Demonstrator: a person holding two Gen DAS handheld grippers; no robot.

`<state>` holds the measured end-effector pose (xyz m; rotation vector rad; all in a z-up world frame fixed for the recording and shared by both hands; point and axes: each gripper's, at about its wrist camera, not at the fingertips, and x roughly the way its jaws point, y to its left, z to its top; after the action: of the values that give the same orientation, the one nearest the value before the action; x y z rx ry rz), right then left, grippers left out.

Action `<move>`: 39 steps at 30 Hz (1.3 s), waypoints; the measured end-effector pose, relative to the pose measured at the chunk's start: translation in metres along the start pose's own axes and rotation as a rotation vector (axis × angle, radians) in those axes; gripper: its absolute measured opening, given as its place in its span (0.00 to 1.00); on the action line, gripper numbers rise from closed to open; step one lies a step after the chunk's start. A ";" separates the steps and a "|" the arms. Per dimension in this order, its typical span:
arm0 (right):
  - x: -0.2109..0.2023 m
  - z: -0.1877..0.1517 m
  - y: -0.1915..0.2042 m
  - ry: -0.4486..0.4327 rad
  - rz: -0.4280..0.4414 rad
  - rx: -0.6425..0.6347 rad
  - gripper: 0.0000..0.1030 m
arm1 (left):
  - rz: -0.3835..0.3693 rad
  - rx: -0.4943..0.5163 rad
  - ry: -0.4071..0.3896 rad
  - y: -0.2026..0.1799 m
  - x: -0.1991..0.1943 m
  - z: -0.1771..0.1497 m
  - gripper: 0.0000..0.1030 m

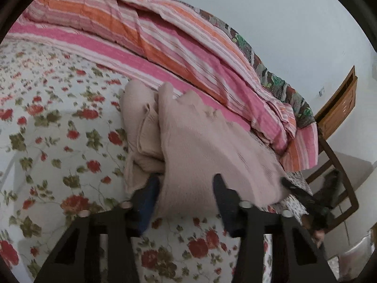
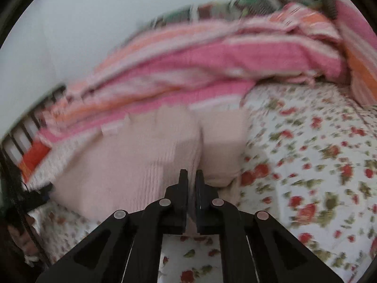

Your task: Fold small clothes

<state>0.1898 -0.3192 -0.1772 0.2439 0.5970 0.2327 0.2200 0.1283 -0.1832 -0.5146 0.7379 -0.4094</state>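
Observation:
A pale pink knitted garment (image 1: 200, 146) lies partly folded on the floral bedsheet (image 1: 59, 141). My left gripper (image 1: 186, 181) is open, its fingers on either side of the garment's near edge, the cloth passing between them. In the right wrist view the same garment (image 2: 146, 165) shows blurred. My right gripper (image 2: 192, 173) is shut on the garment's edge, a thin fold of cloth pinched between its pads. The right gripper also shows in the left wrist view (image 1: 306, 195) at the garment's right corner.
A pink and orange striped quilt (image 1: 165, 47) is bunched along the back of the bed against a white wall. A wooden chair (image 1: 339, 127) stands off the bed's right side. The floral sheet (image 2: 306, 165) spreads wide to the right.

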 end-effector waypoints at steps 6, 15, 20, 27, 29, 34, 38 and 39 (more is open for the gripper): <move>0.016 -0.018 -0.008 0.147 -0.072 -0.041 0.05 | 0.005 -0.044 0.010 0.012 0.003 0.003 0.12; 0.021 -0.012 -0.008 0.132 0.025 0.051 0.21 | 0.019 -0.034 0.025 0.006 0.016 0.003 0.18; -0.006 -0.009 -0.003 0.034 0.028 -0.035 0.05 | 0.024 0.006 -0.022 0.005 0.001 0.002 0.07; 0.013 -0.019 -0.005 0.154 -0.073 -0.079 0.05 | 0.057 0.025 0.019 0.008 0.005 -0.002 0.07; 0.006 -0.019 0.002 0.150 -0.072 -0.119 0.05 | 0.053 0.022 0.025 0.008 0.005 0.000 0.07; 0.000 -0.016 -0.005 0.154 -0.033 -0.081 0.14 | 0.070 0.027 0.047 0.010 0.006 -0.002 0.08; -0.013 -0.008 -0.010 0.134 0.031 -0.036 0.22 | 0.097 0.074 0.013 0.000 -0.006 -0.002 0.37; -0.017 -0.007 -0.008 0.133 0.041 -0.039 0.24 | 0.091 0.095 0.004 -0.004 -0.010 -0.004 0.42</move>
<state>0.1733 -0.3300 -0.1764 0.2043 0.7186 0.3012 0.2096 0.1290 -0.1784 -0.3895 0.7397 -0.3590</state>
